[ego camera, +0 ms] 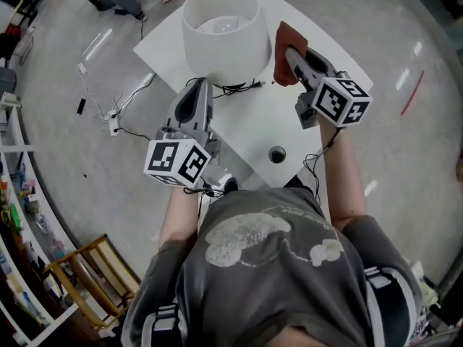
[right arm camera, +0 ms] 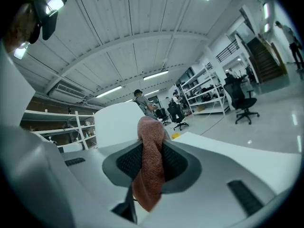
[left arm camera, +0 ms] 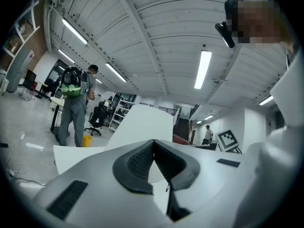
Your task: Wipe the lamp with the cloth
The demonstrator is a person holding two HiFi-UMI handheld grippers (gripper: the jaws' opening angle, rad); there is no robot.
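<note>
We hold a gripper in each hand over a white bench (ego camera: 255, 125). The lamp (ego camera: 221, 31), with its wide white shade, stands by the bench's far left edge. A black cable (ego camera: 240, 87) runs out from under the shade's near side.

The right gripper (ego camera: 291, 51) is clamped on the cloth (ego camera: 287, 35), a rust-brown rag. In the right gripper view the rag is pinched between the two dark pads, bunched above them and hanging down below them. From the head view the cloth sits just beside the right side of the shade. We cannot tell whether it touches the shade.

The left gripper (ego camera: 200, 84) points at the near side of the lamp, its tip close under the shade's rim. In the left gripper view its jaws meet at their tips with nothing between them, and the white shade rises just beyond. We cannot tell whether this gripper touches the lamp.

A small dark round thing (ego camera: 276, 154) lies near the bench's near corner, well apart from the lamp. White leads and a power strip (ego camera: 113, 123) trail over the floor off the bench's left corner.
</note>
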